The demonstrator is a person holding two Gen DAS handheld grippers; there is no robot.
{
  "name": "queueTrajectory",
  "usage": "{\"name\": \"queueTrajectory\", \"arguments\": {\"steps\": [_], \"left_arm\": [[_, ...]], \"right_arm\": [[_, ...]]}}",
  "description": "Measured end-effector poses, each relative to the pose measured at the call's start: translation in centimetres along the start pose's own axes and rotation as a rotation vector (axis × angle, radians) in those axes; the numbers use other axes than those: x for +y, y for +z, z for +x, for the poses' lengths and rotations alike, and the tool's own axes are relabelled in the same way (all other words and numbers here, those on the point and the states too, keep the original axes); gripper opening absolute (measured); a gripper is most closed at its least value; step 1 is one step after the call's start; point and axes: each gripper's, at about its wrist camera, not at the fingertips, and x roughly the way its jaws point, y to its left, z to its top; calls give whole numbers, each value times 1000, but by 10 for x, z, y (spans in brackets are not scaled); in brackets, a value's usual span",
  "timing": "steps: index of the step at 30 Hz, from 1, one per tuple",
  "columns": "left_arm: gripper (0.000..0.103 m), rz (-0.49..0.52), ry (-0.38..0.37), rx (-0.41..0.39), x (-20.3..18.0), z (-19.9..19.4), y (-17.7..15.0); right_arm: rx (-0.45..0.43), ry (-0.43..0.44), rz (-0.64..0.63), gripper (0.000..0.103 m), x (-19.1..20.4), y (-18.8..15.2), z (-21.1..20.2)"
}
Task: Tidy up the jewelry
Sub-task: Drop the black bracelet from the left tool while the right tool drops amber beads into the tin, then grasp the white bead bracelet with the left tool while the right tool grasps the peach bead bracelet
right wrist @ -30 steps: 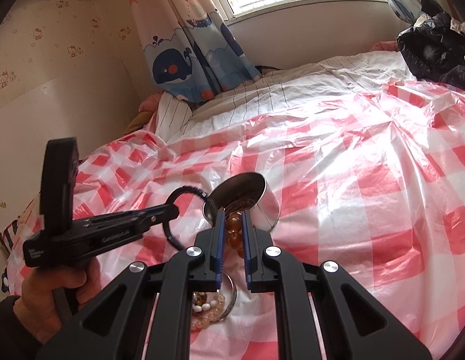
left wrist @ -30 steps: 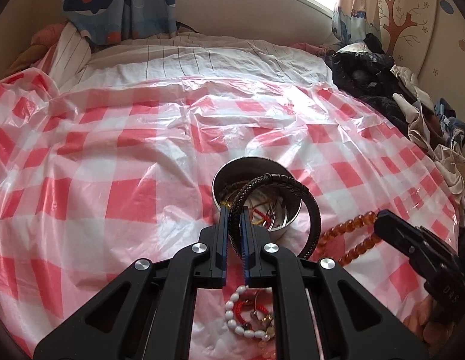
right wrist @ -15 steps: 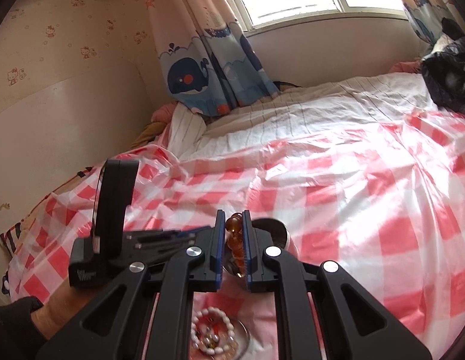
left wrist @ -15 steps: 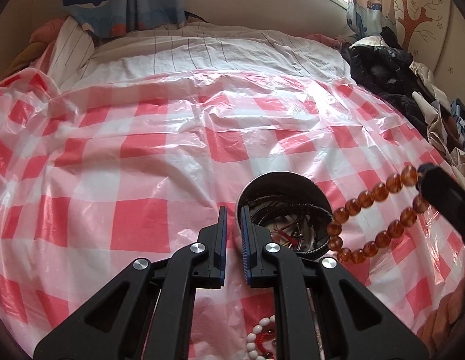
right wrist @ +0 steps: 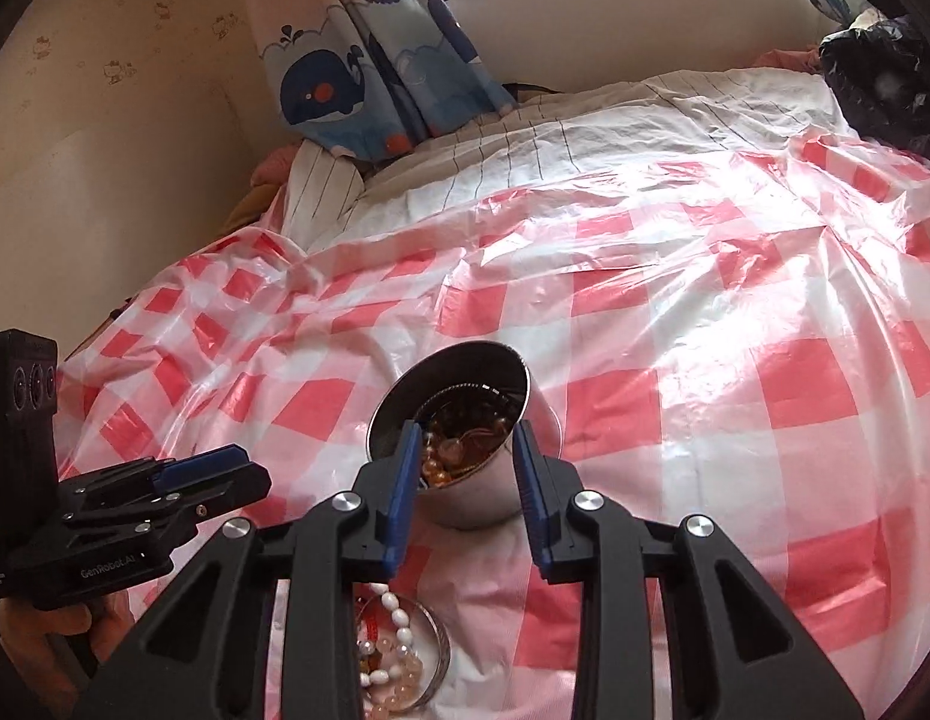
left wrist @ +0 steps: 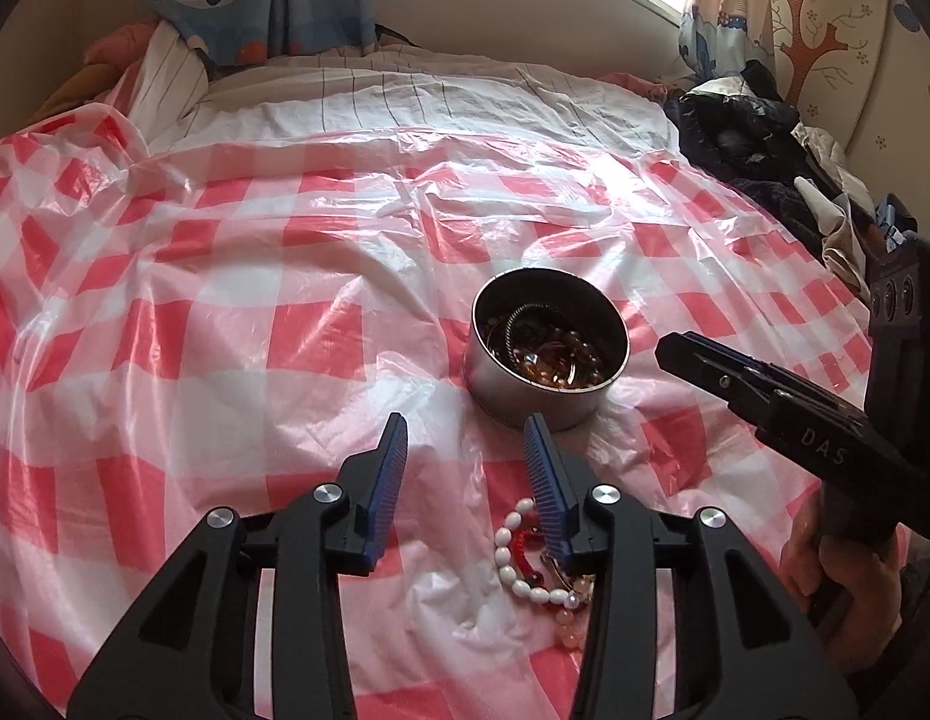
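Grippers: we see both the left gripper [left wrist: 465,450] and right gripper [right wrist: 465,444] opening, nothing pinched now.
Change: the braided cord and amber beads [left wrist: 561,360] we carried 1 second ago now lie in the steel tin [left wrist: 495,384].
Remaining: white bead bracelet [left wrist: 513,558] outside, near the tin.

Left gripper [left wrist: 465,438] tilted downward, blue-padded jaws opening with nothing between them; right gripper [right wrist: 465,444] likewise angled down, jaws opening and empty, each tool gripped from below by a bare hand, left hand [right wrist: 51,636], right hand [left wrist: 849,588].
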Motion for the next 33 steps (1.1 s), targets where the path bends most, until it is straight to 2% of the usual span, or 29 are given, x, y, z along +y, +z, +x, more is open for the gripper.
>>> {"name": "queueTrajectory", "arguments": {"steps": [5, 7, 9, 10, 11, 15, 21, 26, 28, 30, 33], "left_arm": [[47, 11, 31, 47, -5, 0, -34], [51, 37, 79, 63, -9, 2, -48], [59, 35, 98, 62, -10, 1, -57], [62, 26, 108, 51, -10, 0, -61], [66, 18, 125, 39, -10, 0, -65], [67, -9, 130, 24, -9, 0, -77], [71, 56, 184, 26, -20, 14, -87], [71, 69, 165, -47, -24, -2, -84], [71, 108, 187, -72, -30, -4, -79], [71, 200, 232, -84, -41, -1, -68], [71, 320, 285, -52, -52, 15, -53]], "right_arm": [[73, -34, 3, 37, 4, -45, -14], [98, -67, 7, 41, 3, -64, -21], [118, -99, 20, 50, 0, -80, -25], [130, -105, 32, 51, -3, -85, -24], [132, -106, 38, 51, -3, -88, -24], [107, -122, 6, 59, 2, -91, -24], [93, -128, -9, 64, 4, -92, -24], [84, -133, -6, 69, 4, -92, -25], [86, -134, -9, 70, 4, -93, -24], [87, -135, -10, 70, 4, -93, -24], [88, -136, -10, 71, 5, -93, -24]]}}
